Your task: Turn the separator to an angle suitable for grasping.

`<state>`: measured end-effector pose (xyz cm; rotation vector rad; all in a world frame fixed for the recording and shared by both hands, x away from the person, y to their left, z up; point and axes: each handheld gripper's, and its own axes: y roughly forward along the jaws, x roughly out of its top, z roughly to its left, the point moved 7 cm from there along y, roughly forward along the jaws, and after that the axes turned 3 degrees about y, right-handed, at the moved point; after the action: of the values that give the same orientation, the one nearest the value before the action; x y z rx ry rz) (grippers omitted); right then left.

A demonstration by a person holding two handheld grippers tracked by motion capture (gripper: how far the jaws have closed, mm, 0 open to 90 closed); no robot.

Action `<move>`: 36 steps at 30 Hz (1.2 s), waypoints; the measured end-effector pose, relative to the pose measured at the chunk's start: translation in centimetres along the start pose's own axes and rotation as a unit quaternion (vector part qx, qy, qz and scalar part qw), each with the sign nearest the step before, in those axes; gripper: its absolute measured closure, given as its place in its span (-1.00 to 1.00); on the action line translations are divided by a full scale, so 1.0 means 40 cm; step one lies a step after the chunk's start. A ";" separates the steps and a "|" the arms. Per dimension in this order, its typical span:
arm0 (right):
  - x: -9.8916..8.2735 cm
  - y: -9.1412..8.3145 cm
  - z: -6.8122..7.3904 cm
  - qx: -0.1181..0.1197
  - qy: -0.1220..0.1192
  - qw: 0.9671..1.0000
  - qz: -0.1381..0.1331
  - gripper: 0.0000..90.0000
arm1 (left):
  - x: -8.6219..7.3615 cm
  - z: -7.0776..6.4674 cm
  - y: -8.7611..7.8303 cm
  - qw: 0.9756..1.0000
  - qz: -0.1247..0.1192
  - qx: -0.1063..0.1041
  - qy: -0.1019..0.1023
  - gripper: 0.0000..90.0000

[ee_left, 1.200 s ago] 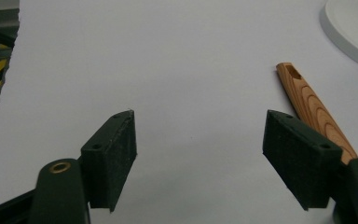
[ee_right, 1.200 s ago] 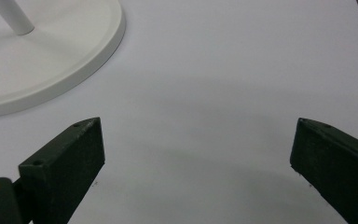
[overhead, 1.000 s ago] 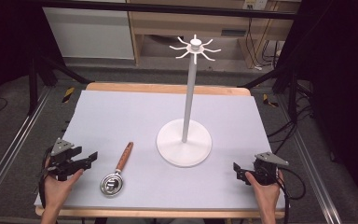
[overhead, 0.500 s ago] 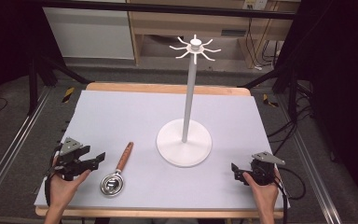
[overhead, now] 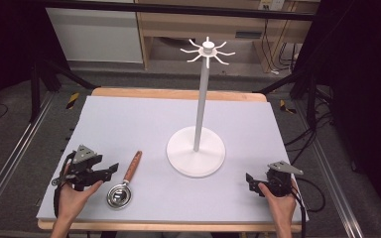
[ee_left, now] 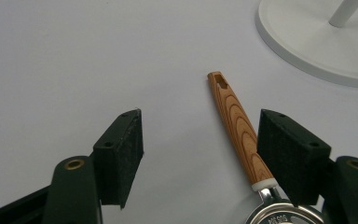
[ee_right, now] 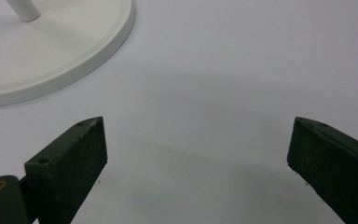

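Fingers of left gripper spread wide, nothing between. Strainer just to its right, touching neither pad; wooden handle runs away toward stand. Right gripper well apart, jaws just narrowed, empty.

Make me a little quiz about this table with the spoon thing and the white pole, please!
1. What is the handle of the strainer made of?
2. True or false: the left gripper is already squeezing the strainer.
3. Which is closer to the white stand: the strainer's handle end or its metal bowl?

Key
1. Wood, with a hanging hole at the tip, as the left gripper view shows.
2. False. Its jaws stand open with the handle lying by one of them.
3. The handle end; the bowl lies nearer the person.
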<state>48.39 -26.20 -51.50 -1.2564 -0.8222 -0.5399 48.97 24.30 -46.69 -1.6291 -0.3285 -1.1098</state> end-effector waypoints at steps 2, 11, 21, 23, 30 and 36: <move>0.000 0.000 0.000 0.000 0.001 1.000 0.000 -0.88 | 0.007 -0.004 0.001 1.000 0.001 -0.001 0.002 -0.31; 0.001 -0.001 0.003 0.002 0.000 1.000 0.001 -0.88 | 0.055 -0.031 0.012 1.000 0.003 -0.010 0.023 -0.32; 0.002 -0.002 0.001 0.001 -0.001 1.000 -0.002 -0.87 | 0.075 -0.054 0.038 0.999 0.021 -0.018 0.034 -0.32; 0.003 -0.001 0.001 0.002 -0.002 1.000 -0.002 -0.87 | 0.079 -0.058 0.045 0.999 0.029 -0.019 0.038 -0.31; 0.003 -0.002 0.001 0.004 0.001 1.000 -0.001 -0.86 | 0.069 -0.064 0.071 0.997 0.060 -0.018 0.044 -0.25; 0.002 -0.001 0.004 0.007 0.001 1.000 0.002 -0.84 | 0.040 -0.073 0.104 0.994 0.094 -0.025 0.046 -0.13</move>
<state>48.36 -26.05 -51.40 -1.2439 -0.8200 -0.5303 51.25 19.68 -48.03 -1.6105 -0.0856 -1.0511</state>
